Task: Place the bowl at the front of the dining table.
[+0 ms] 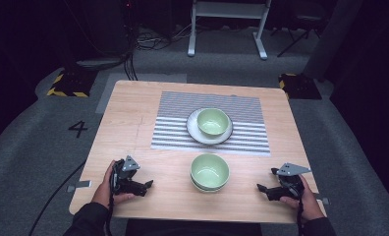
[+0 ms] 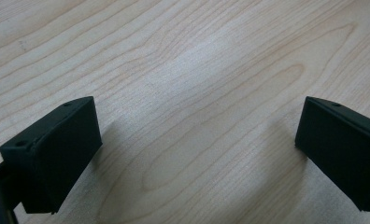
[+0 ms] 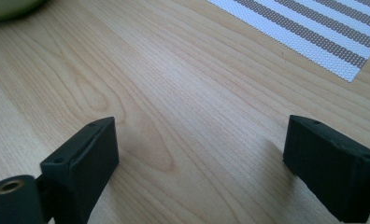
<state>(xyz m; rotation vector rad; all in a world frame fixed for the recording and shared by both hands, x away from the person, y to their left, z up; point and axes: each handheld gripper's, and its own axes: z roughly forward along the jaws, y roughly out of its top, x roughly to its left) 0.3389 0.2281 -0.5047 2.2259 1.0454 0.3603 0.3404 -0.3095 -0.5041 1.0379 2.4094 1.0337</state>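
Bowls are seen on a wooden table (image 1: 133, 123) from above. Two green bowls are stacked near the front edge as the near stack (image 1: 209, 171), between the two grippers. Farther back, a third green bowl (image 1: 213, 121) sits on a white plate (image 1: 193, 129), which rests on a striped mat (image 1: 182, 123).

At the front left corner, the left gripper (image 1: 148, 185) is held low by a hand, pointing right toward the near stack but well apart from it. In the left gripper view its jaws stand wide apart with only bare wood between them. At the front right, the right gripper (image 1: 261, 188) is held by the other hand, pointing left toward the same stack, also well apart from it. In the right gripper view its jaws are likewise spread wide, with nothing between them; a corner of the mat (image 3: 323, 32) and a sliver of a green bowl (image 3: 8, 7) are seen beyond.

Judged from this layout, the near stack is likely to be handled next. Risks can be foreseen: if only the upper bowl's rim is pinched, the smooth glazed wall may slip from the jaws. If the rim is struck from the side, the stack could be pushed toward the front edge. If the bowl is carried to the plate, the bowl already there could be knocked.
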